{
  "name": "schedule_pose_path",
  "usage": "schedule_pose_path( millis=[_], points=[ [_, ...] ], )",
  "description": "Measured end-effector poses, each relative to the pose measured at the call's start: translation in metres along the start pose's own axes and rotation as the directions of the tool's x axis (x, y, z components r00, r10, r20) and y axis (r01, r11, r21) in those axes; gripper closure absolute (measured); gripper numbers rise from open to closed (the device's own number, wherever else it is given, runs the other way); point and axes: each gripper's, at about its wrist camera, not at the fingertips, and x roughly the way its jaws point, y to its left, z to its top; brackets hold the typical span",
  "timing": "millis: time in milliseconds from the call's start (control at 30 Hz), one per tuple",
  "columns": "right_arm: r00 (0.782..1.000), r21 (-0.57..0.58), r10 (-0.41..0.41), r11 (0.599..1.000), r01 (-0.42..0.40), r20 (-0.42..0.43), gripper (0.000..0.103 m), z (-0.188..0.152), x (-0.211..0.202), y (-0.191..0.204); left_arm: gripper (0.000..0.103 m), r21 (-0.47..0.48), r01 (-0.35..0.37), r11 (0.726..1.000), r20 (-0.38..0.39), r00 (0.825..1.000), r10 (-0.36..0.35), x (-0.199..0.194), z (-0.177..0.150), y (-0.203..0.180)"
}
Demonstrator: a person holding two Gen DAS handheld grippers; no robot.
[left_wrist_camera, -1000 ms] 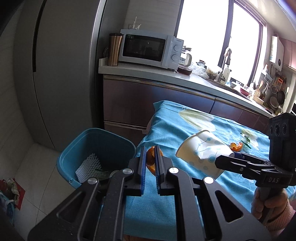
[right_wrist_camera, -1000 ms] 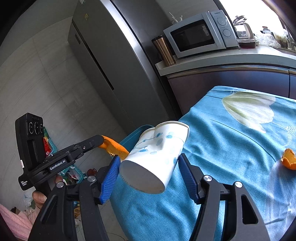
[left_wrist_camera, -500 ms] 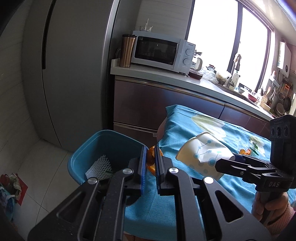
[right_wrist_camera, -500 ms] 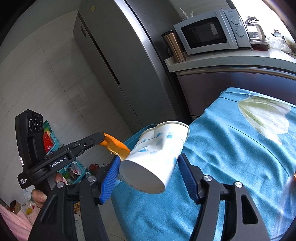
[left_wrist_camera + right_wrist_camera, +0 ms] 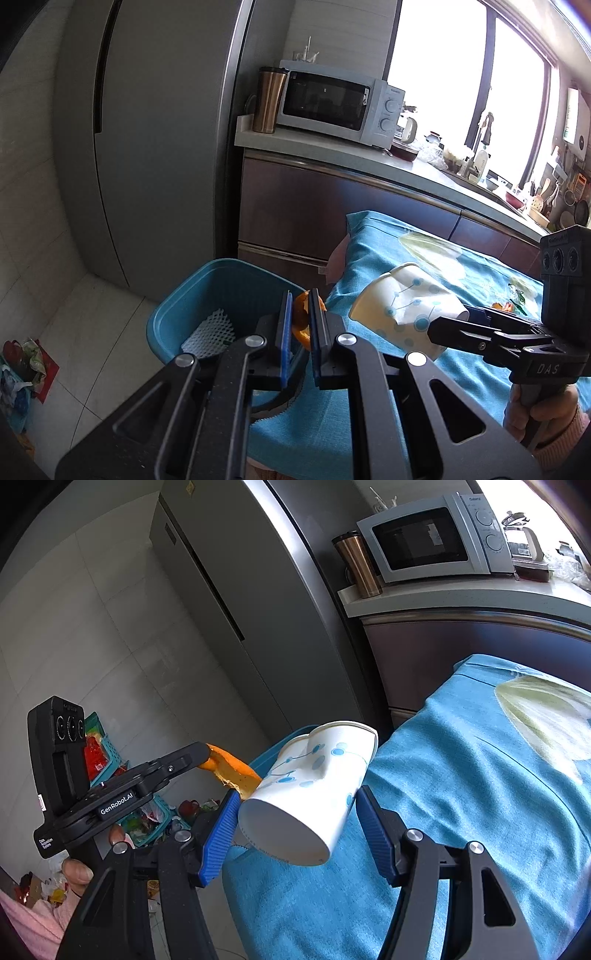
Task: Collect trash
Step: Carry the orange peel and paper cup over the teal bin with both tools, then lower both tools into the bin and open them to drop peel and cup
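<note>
Both tongs loaded, heading for the bin

Blue bin [image 5: 221, 291] waits at 9 o'clock; left tongs [image 5: 298, 325] pinch orange peel [image 5: 301, 314] seemingly above its rim for dropping; right tongs [image 5: 295, 827] clamp the dented paper cup [image 5: 310, 794] over the worktop [image 5: 480, 794] edge.

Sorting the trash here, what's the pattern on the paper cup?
White with blue dots joined by thin lines; the cup shows best in the right wrist view.

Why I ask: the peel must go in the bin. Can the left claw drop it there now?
Probably yes. The left claw, shut on the peel, hangs by the bin rim, its mouth open with nothing between.
</note>
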Motion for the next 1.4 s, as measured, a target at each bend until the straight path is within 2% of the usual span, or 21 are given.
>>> schedule_pose_path(
  millis=[1400],
  points=[
    [0.993,-0.057,-0.013,0.998,0.006,-0.118,0.041,0.02,0.063,0.021,0.094,-0.072,-0.106,0.992,-0.048,0.994,0.103,0.044,-0.004,0.036]
  ],
)
